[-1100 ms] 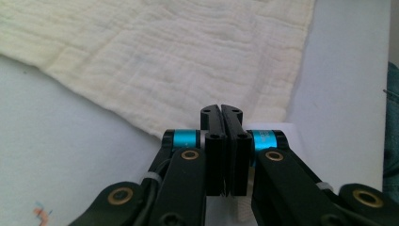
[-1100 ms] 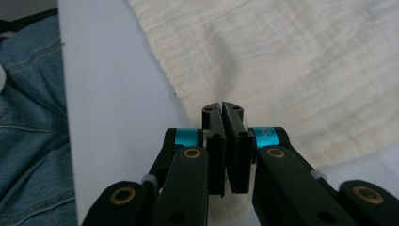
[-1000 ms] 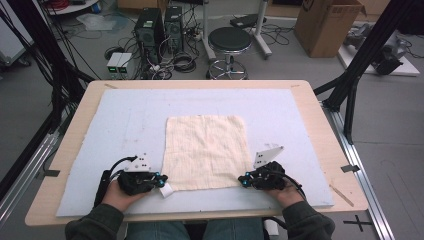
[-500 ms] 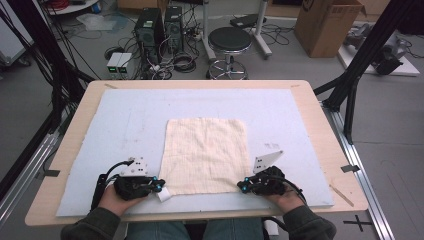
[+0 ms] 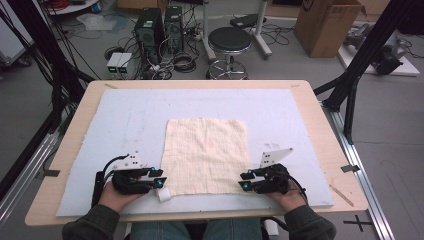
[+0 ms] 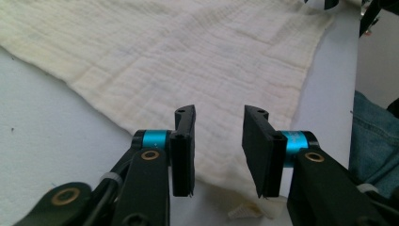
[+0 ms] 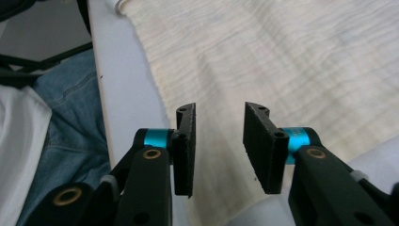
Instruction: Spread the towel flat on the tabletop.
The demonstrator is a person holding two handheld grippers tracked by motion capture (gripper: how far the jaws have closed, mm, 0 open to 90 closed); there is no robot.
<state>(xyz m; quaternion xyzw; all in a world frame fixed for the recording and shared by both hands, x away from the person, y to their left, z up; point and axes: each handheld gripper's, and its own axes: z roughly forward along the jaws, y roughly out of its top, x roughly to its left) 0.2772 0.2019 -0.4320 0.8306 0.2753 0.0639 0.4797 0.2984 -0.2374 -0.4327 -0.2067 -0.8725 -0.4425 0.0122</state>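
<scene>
The right gripper [image 7: 219,148] is seen with its jaws just opened, nothing pressed between them, held over the near corner of the cream cloth [image 7: 282,61] on the pale mat [image 7: 122,80].

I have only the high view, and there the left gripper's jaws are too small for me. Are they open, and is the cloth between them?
Observer: In the left gripper view, the left gripper has its jaws apart, just opened. The cloth lies flat under the gap, not pinched.
Operator: And the right one?
Observer: In the right gripper view, the right gripper has also just opened its jaws. They stand over the cloth near its corner, pads not pressing it.
Operator: Is the cloth smooth there?
Observer: Its weave shows fine crinkled ribs, but no fold near the jaws.
</scene>
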